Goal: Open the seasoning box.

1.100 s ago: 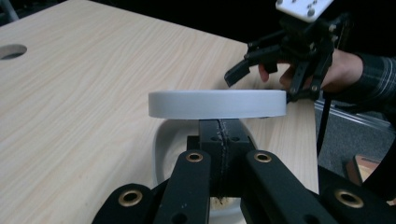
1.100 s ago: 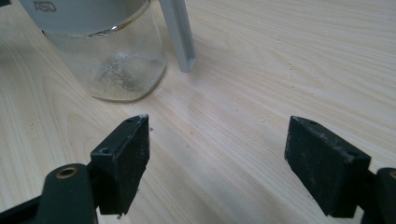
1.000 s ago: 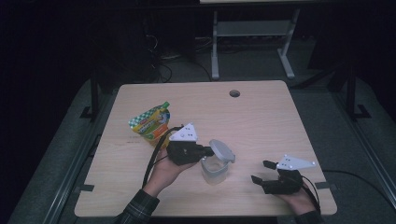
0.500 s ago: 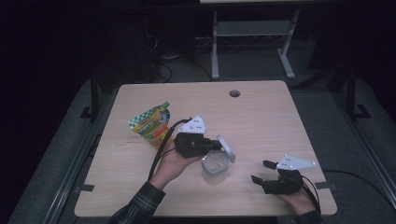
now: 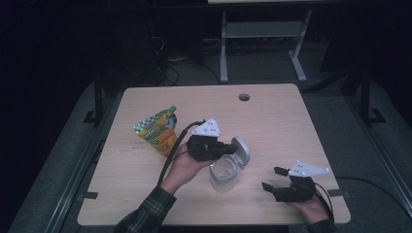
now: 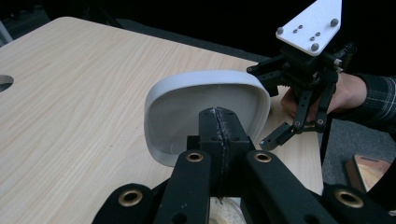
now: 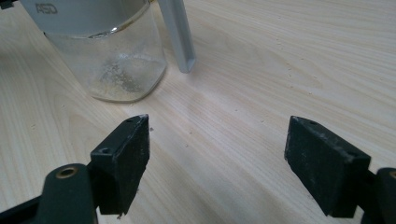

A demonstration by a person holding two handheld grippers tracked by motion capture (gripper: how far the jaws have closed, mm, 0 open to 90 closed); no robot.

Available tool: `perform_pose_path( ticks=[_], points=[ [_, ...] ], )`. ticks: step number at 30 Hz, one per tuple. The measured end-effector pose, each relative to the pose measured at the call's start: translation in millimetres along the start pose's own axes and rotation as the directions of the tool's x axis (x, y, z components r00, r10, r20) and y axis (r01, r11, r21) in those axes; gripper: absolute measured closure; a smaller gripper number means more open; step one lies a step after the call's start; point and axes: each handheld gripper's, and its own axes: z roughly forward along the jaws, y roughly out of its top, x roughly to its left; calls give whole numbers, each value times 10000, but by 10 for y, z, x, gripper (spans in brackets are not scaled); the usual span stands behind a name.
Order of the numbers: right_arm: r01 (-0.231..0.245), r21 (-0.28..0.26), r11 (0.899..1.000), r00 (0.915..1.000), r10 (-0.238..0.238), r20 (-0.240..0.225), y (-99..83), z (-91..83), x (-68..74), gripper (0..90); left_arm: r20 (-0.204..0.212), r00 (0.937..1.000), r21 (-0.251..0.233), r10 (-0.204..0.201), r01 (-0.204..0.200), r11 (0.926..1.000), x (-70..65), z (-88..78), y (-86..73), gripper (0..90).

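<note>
The left gripper (image 5: 228,148), jaws clenched together, is pressed against the flipped-up grey lid (image 5: 241,152) of the clear jar (image 5: 223,174), while the right gripper (image 5: 272,178) is held wide open, empty.

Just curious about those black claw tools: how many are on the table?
2. The left gripper is mid-table, shut, at the lid of a clear jar. The right gripper sits near the table's front right corner, open and empty.

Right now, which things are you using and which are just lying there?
Using:
jar
lid
left claw, shut against the lid
right claw, open beside the jar

Lying about:
snack pouch
</note>
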Motion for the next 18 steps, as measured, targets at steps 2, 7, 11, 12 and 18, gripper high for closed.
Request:
perform_pose_path(
  ticks=[2, 7, 11, 12, 18],
  points=[
    [21, 4, 10000, 10000, -21, 3, 0, 4, 0, 216, 15, 10000, -17, -17, 17, 10000, -1, -16, -5, 900],
    [32, 8, 10000, 10000, -32, -2, -1, 5, 1, 215, -1, 9999, -60, -152, 152, 9999, 13, -83, -46, 900],
    [44, 7, 10000, 10000, -44, 9, -1, 5, 2, 215, -28, 9997, -13, -259, 259, 9997, 29, -147, -102, 899],
    [46, 11, 10000, 10000, -46, 4, -2, 6, 2, 215, -20, 9997, -17, -259, 259, 9997, 35, -165, -117, 899],
    [17, 23, 10000, 10000, -17, -11, -2, 7, 4, 215, -125, 9992, -184, -381, 379, 9991, 56, -275, -207, 875]
  ],
)
